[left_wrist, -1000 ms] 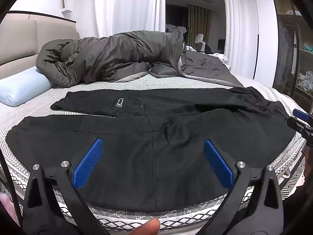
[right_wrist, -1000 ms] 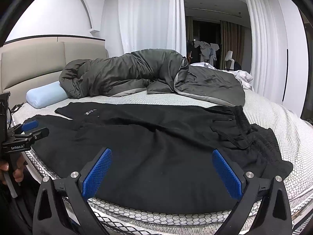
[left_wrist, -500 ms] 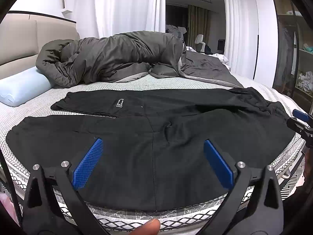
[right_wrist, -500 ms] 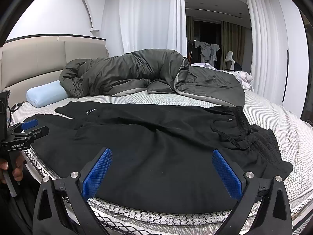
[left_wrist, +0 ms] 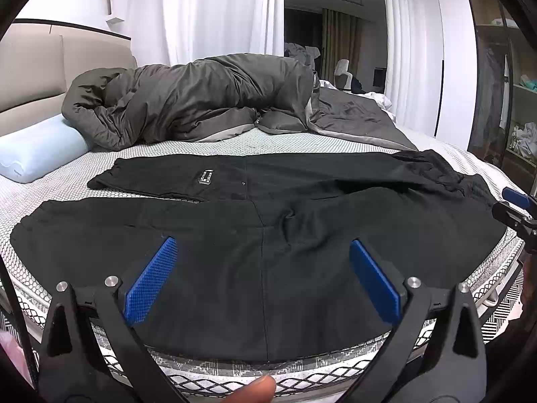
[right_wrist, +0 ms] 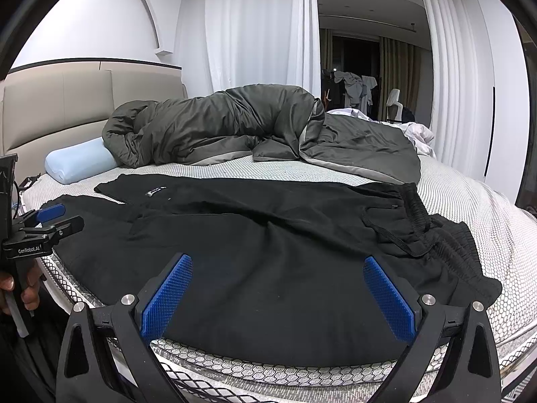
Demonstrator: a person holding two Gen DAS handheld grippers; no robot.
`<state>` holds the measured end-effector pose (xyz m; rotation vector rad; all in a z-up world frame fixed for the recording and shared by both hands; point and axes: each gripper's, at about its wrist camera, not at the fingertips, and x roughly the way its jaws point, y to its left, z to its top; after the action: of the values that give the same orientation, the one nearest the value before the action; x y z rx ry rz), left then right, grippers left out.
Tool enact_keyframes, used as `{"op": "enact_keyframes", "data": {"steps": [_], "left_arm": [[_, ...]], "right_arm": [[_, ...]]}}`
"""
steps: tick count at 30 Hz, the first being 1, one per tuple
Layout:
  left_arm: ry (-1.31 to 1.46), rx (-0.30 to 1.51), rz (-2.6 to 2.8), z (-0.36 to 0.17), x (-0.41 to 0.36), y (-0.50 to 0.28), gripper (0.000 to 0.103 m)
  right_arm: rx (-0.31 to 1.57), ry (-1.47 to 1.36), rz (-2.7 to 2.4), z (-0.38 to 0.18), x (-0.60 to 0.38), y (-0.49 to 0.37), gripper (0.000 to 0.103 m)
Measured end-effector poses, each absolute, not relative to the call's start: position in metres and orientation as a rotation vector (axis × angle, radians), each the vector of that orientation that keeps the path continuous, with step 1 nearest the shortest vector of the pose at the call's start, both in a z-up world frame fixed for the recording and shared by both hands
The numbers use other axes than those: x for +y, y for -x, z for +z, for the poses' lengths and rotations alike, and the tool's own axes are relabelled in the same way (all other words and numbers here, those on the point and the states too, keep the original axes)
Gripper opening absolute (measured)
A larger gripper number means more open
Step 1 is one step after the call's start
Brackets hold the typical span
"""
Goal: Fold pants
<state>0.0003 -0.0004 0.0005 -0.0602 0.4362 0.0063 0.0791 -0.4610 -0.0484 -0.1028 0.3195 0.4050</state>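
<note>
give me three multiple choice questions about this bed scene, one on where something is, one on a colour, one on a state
1. Where does the light blue pillow lie?
A. by the headboard
B. on the pants
C. on the floor

2. What colour are the pants?
A. white
B. black
C. red

3. How do the left tongs stand?
A. shut on the waistband
B. shut on the pillow
C. open, holding nothing

Answers: 1 A, it rests beside the beige headboard; 2 B, black fabric spread on the mattress; 3 C, blue pads apart above the cloth.
</note>
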Motion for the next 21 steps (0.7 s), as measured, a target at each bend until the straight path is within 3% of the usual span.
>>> {"op": "enact_keyframes", "data": {"steps": [21], "left_arm": [[0.059,0.434,0.006,0.0013,-0.0006,-0.0002,0.102]], "right_arm": [[0.318,0.104,0.404,-0.0478,-0.4612,-0.0786,0.103]]}}
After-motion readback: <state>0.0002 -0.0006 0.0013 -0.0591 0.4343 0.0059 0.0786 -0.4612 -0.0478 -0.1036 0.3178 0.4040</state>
